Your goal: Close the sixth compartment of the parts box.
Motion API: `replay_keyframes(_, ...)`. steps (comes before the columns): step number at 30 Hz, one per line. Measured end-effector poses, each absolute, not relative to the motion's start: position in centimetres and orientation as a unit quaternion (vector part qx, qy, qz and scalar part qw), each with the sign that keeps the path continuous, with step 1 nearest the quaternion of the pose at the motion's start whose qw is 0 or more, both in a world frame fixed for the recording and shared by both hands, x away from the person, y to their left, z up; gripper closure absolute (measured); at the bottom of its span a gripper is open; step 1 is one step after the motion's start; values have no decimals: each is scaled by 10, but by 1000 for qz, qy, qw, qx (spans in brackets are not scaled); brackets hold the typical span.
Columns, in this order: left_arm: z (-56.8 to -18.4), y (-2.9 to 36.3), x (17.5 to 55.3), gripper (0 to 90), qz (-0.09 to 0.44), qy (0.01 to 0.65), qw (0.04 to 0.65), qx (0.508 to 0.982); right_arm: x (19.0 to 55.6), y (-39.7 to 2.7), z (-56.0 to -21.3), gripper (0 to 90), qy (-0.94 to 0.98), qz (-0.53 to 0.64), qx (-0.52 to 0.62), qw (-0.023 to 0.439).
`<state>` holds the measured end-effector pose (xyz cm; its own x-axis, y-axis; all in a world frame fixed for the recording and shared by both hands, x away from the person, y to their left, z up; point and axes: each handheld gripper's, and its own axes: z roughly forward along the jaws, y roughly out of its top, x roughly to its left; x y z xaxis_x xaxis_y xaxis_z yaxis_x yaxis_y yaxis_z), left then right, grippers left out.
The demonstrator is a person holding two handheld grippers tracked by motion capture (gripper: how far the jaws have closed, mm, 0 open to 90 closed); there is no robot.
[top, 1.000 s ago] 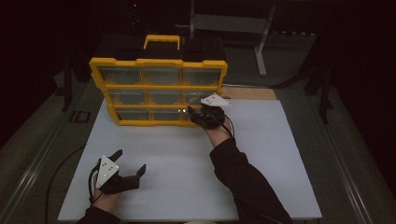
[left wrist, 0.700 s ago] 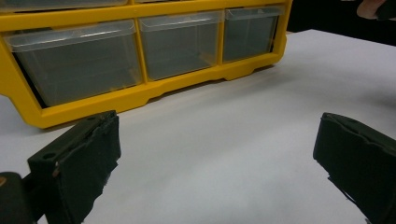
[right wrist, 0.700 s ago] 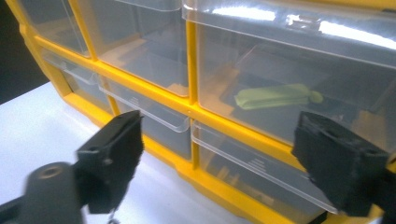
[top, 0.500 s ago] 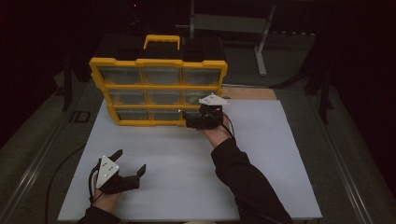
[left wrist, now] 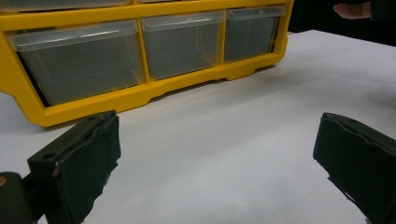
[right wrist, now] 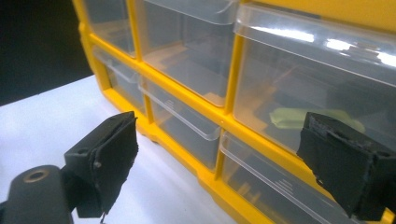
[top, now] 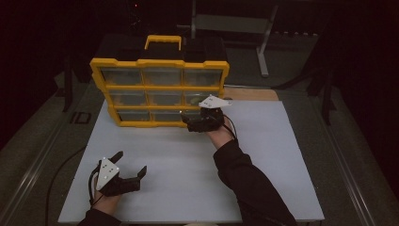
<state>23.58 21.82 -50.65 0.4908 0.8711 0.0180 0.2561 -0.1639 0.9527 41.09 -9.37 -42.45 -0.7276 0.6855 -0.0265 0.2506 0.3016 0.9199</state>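
A yellow drawer organizer (top: 160, 89) with clear drawers stands at the back of the white board (top: 263, 155). My right gripper (top: 189, 124) is at its lower right corner and points left along its front. It is open, and its jaws have just been opening wide and then easing in slightly, with nothing between them. In the right gripper view the organizer (right wrist: 187, 98) is close behind the right gripper (right wrist: 220, 120). A pale green item (right wrist: 299, 115) lies in one drawer. My left gripper (top: 131, 162) rests open near the board's front left, facing the organizer (left wrist: 140, 95), with bare board between the jaws of the left gripper (left wrist: 217, 119).
The organizer has a yellow carry handle (top: 163, 40) on top. A wooden piece (top: 249, 94) lies beside its right end. A metal stand (top: 263, 42) is behind the table. The person's right sleeve (top: 244, 183) crosses the board's near right.
The right gripper's jaws stand wider apart than a second ago. Both hands have kept their places.
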Motion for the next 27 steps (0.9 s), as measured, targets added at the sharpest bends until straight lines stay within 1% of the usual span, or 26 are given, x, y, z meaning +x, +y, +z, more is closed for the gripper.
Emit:
replay_keyframes(3,-507,218,236,16,304,403,506,700,410,-94,-424,117,782,514,289,200)
replay_keyframes(7,-507,218,236,16,304,404,506,699,409,-93,-422,117,785,518,280,194)
replay_keyframes(11,-507,219,236,16,303,404,506,699,408,-93,-420,117,784,520,276,197)
replay_keyframes(19,-507,220,235,16,304,404,505,699,405,-93,-418,117,789,523,263,187)
replay_keyframes(27,-507,220,233,16,305,404,504,699,401,-94,-415,117,792,523,254,186)
